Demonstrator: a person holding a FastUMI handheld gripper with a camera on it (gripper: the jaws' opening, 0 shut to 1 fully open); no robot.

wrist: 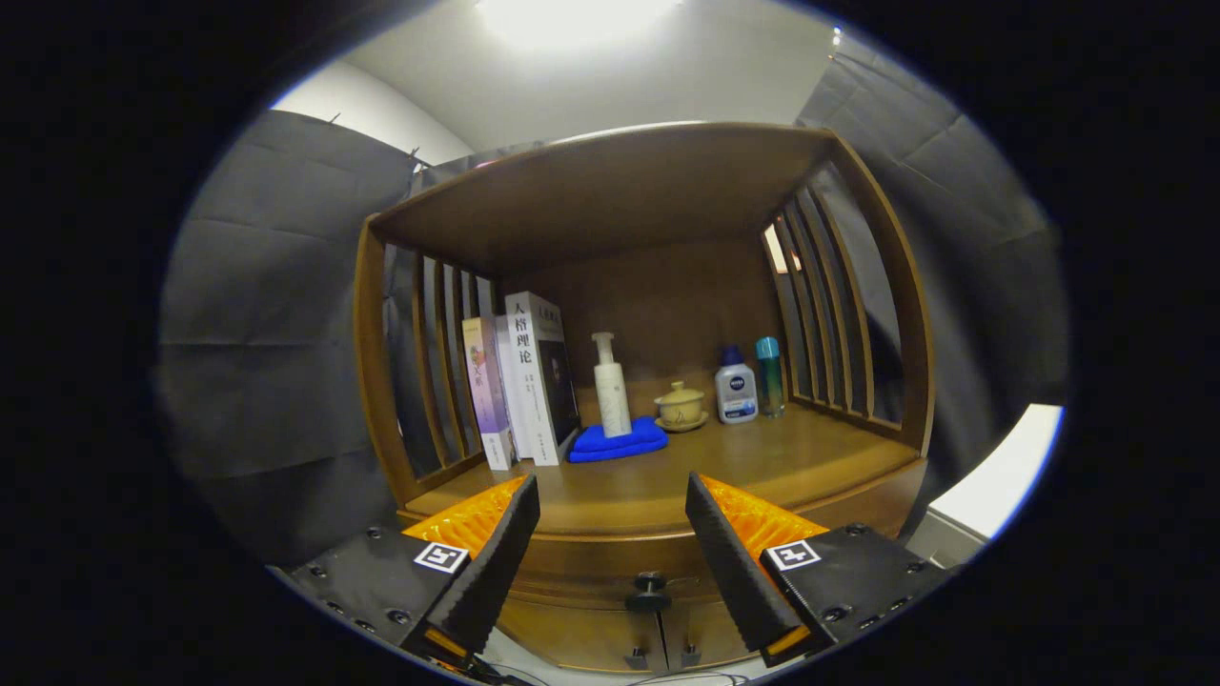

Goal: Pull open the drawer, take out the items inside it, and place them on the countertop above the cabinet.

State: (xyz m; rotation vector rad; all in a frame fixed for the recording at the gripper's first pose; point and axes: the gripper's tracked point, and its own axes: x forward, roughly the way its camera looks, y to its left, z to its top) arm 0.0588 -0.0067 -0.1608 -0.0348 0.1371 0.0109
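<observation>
The tongs (pixel 610 519) are gaping wide, released, hovering before the closed brown wooden drawer's round dark knob (pixel 648 591), under the tabletop (pixel 762 467).

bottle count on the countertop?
3. A tall white pump bottle stands on the folded blue cloth; a squat white blue-capped bottle and slim teal bottle stand right of the lidded cup. Open tongs hold nothing.

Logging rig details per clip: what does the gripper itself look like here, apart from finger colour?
The gripper has two wedge-shaped fingers with finely ribbed inner faces. Each sits on a dark block studded with screws, and each block carries a small square black-and-white marker. Thin cables trail below.
</observation>
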